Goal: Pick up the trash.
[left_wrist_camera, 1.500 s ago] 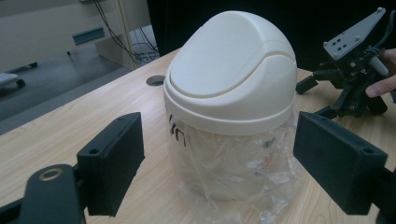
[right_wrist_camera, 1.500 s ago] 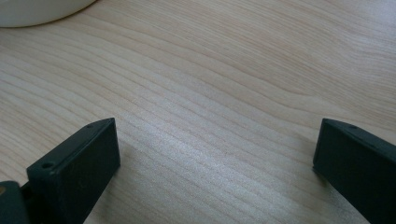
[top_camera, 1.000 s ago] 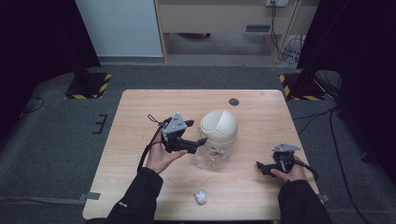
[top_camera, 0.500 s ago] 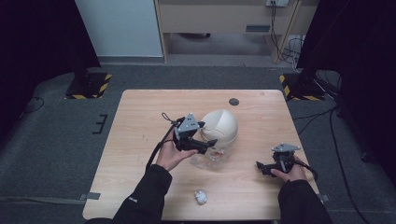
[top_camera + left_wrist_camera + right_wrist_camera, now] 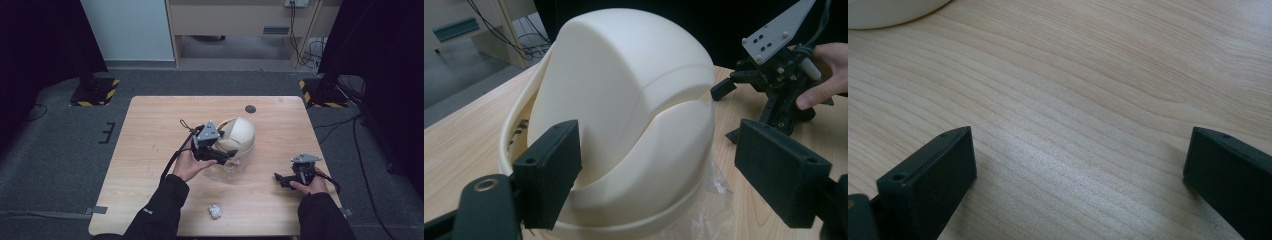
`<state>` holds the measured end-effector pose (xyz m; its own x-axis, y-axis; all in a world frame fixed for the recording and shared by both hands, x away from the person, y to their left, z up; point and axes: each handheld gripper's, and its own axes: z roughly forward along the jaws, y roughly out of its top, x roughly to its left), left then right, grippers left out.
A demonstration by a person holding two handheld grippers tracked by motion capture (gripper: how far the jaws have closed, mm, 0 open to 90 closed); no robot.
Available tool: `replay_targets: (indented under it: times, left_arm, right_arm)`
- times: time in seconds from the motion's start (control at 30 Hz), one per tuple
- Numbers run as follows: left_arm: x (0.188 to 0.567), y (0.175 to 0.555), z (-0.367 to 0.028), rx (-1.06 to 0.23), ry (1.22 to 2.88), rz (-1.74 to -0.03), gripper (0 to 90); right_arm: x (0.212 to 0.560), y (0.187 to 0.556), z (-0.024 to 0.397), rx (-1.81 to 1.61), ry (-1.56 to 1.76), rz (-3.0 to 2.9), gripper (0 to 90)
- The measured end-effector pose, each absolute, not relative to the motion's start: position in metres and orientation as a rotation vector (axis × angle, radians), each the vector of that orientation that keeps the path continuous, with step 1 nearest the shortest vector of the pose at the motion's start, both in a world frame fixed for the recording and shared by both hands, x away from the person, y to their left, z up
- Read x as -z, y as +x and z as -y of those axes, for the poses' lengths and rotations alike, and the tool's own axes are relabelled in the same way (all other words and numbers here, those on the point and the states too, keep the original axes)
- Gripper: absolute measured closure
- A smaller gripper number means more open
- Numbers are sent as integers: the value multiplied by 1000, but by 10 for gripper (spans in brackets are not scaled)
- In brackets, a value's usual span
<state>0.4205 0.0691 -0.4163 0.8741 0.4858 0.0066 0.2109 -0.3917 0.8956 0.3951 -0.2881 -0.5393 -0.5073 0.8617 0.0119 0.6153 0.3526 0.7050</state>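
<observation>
Closing in on the cream swing-lid bin (image 5: 236, 136) at mid surface, your left gripper (image 5: 226, 156) has its jaws wide open astride the domed lid (image 5: 624, 75), pads off it as far as the left gripper view shows. Risk one: the dome is smooth and curved, so a squeeze this high likely skids off or just tips the flap inward. Risk two: the bin looks light and sits on a clear plastic bag (image 5: 222, 172) bunched at its near side; push sideways and the whole thing slides or tilts on that film. Risk three: the lid flap pivots, so uneven pad contact turns it instead of holding it. Your right gripper (image 5: 281, 180) rests at the near right of the surface (image 5: 150, 150), jaws open on nothing, well apart from the bin, so nothing braces it. A crumpled paper ball (image 5: 215, 211) lies near the front edge, clear of both grippers.
</observation>
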Motion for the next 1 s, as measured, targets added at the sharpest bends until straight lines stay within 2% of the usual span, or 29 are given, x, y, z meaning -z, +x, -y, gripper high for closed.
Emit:
replay_targets:
  times: [1.0]
  left_arm:
    - [429, 435, -60, -251, 1953, -543, 182]
  right_arm:
    - [539, 395, 288, -941, 1298, -2259, 7]
